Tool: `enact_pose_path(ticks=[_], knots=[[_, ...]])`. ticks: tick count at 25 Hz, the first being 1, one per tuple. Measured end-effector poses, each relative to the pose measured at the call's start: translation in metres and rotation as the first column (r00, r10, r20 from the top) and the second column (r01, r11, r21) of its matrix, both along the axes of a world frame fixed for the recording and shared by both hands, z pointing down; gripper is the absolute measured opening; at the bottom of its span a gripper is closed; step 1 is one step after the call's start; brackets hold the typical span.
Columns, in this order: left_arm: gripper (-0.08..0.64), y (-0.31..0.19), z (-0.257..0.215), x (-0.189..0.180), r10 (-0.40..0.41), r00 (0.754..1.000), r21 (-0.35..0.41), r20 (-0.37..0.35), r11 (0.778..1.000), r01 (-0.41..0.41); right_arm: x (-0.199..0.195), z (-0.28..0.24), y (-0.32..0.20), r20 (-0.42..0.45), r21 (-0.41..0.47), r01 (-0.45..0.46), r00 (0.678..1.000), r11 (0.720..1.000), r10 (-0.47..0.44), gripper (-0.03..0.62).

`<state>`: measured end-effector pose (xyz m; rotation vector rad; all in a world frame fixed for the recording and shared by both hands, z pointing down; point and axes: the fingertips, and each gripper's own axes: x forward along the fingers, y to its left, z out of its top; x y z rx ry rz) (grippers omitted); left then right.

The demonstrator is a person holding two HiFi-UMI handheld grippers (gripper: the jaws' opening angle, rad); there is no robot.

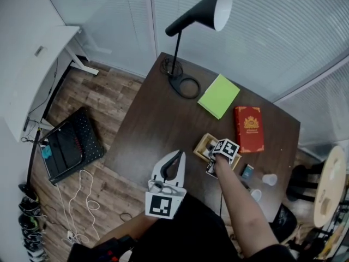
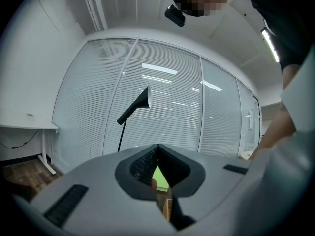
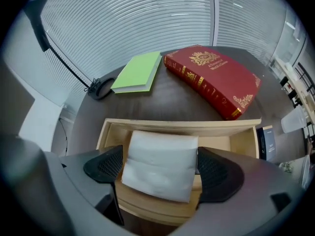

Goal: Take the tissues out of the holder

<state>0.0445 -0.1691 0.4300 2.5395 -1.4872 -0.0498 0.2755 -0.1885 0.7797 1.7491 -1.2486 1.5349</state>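
A stack of white tissues (image 3: pixel 162 154) stands in an open wooden holder (image 3: pixel 172 127) on the dark table (image 1: pixel 158 130). In the right gripper view my right gripper (image 3: pixel 160 167) is open, one black pad on each side of the stack, close to its edges without squeezing it. From the head view the right gripper (image 1: pixel 210 159) reaches down over the holder (image 1: pixel 202 142) and hides the tissues. My left gripper (image 1: pixel 179 154) hovers over the table's near edge, left of the holder, shut with nothing in it; its own view shows the left gripper (image 2: pixel 158 147) with tips meeting.
A red book (image 1: pixel 248 128) lies just beyond the holder and a green notebook (image 1: pixel 218 95) further back. A black desk lamp (image 1: pixel 196 15) stands at the far edge. A small dark box (image 1: pixel 247 172) and a plastic cup (image 1: pixel 269 179) sit right of the holder.
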Motion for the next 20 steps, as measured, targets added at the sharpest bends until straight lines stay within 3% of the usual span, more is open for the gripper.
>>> enact_pose_path(ticks=[11, 20], knots=[[0.000, 0.001, 0.004, -0.020, -0.041, 0.999, -0.023, 0.000, 0.999, 0.041, -0.003, 0.014, 0.007, 0.032, -0.137, 0.003, 0.999, 0.991, 0.001, 0.460], [0.000, 0.005, 0.004, -0.023, -0.057, 0.998, -0.016, -0.006, 0.998, 0.057, 0.002, 0.018, 0.009, 0.052, -0.157, 0.003, 0.999, 0.988, 0.006, 0.459]])
